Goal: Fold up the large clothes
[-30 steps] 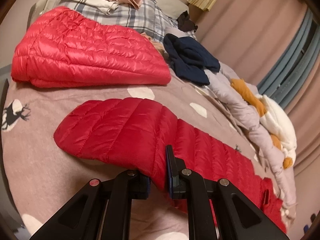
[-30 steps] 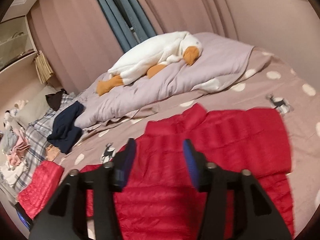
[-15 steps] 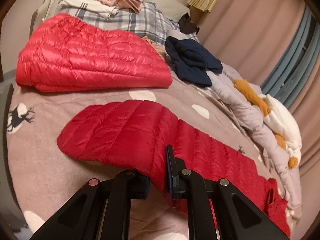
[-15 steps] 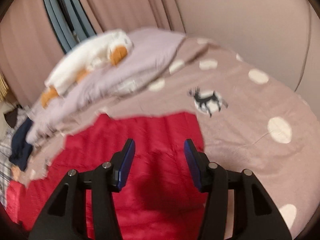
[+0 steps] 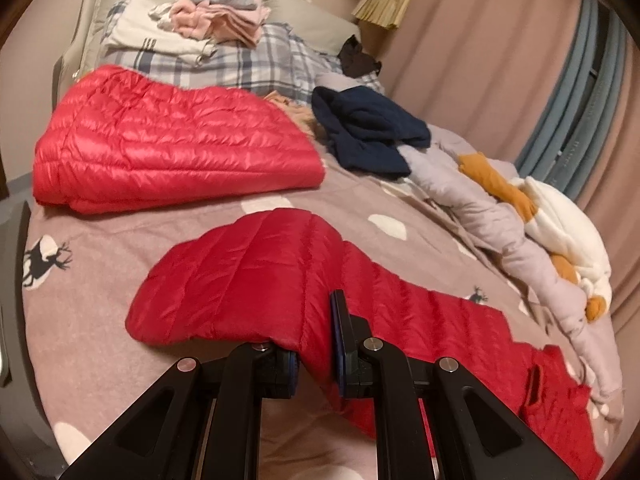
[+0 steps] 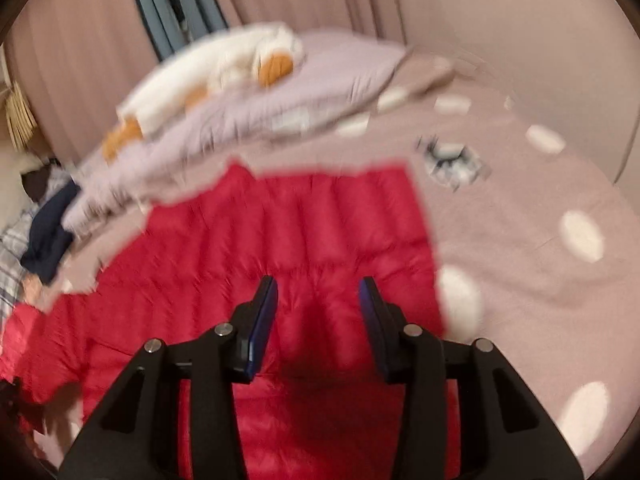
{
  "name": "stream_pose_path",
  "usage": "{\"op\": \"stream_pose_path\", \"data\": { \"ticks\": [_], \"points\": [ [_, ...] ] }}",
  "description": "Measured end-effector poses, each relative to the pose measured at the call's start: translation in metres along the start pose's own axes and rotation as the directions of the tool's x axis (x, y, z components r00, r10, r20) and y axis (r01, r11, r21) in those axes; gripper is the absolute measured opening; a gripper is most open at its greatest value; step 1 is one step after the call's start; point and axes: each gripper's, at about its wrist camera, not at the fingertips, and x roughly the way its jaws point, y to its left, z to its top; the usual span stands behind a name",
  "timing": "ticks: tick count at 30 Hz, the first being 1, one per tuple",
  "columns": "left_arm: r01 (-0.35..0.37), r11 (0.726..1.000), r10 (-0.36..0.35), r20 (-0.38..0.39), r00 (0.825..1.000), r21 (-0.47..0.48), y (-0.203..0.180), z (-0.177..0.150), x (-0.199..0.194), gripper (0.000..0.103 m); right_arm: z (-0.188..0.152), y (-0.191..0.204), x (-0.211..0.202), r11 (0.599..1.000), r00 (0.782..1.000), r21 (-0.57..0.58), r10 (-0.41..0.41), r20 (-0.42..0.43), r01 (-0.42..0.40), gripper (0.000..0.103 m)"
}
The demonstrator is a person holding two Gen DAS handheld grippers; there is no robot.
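A red quilted down jacket (image 5: 248,280) lies spread on the bed. My left gripper (image 5: 316,348) is shut on a fold of its sleeve, lifting that part off the cover. In the right wrist view the same red jacket (image 6: 320,232) fills the middle, blurred by motion. My right gripper (image 6: 318,300) hovers just above the jacket's body near its right edge. Its jaws are closing with a wide gap still between them, and the pads press on nothing.
A second red down jacket (image 5: 160,148), folded, lies beyond the sleeve. Behind it are a navy garment (image 5: 368,132), a plaid blanket (image 5: 256,64) with stacked clothes (image 5: 216,20), and a goose plush (image 5: 560,220) on a lilac duvet (image 6: 280,108). The bed cover (image 6: 540,280) is dotted brown-pink.
My left gripper lifted the sleeve fold a little and the view tilted up. My right gripper swung right and dropped closer to the jacket's body, its jaws narrowing.
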Motion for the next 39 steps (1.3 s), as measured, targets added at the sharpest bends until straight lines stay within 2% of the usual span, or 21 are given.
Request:
{"op": "stream_pose_path", "data": {
  "ticks": [2,5,9,13,17,24,33,39],
  "points": [
    [0.002,1.0,-0.003,0.01,1.0,0.023,-0.007,-0.001,-0.005,0.012,0.008,0.0,-0.035,0.997,0.995,-0.039,-0.058,0.075,0.061,0.044],
    [0.013,0.998,-0.015,0.032,0.999,0.057,-0.019,-0.003,-0.017,0.012,0.013,-0.002,-0.08,0.99,0.976,-0.046,-0.124,0.178,0.134,0.046],
    [0.026,0.994,-0.036,0.089,0.995,0.108,-0.037,-0.007,-0.04,0.012,0.011,-0.007,-0.126,0.991,0.961,-0.047,-0.112,0.253,0.128,0.048],
    [0.017,0.987,-0.036,0.123,0.992,0.158,-0.052,-0.011,-0.054,0.012,0.006,-0.004,-0.144,0.983,0.943,-0.056,-0.153,0.296,0.177,0.048],
    [0.025,0.984,-0.051,0.146,0.988,0.174,-0.061,-0.012,-0.063,0.012,0.005,-0.005,-0.15,0.987,0.946,-0.052,-0.128,0.297,0.15,0.048],
    [0.03,0.975,-0.069,0.173,0.983,0.219,-0.075,-0.016,-0.069,0.012,0.005,-0.003,-0.148,0.986,0.95,-0.066,-0.126,0.287,0.15,0.048],
    [0.068,0.965,-0.113,0.164,0.98,0.254,-0.089,-0.024,-0.077,0.012,0.005,-0.006,-0.148,0.989,0.953,-0.035,-0.128,0.274,0.143,0.048],
    [0.06,0.961,-0.107,0.161,0.981,0.27,-0.094,-0.028,-0.077,0.012,0.006,-0.009,-0.15,0.991,0.954,-0.026,-0.118,0.275,0.129,0.05]
  ]
}}
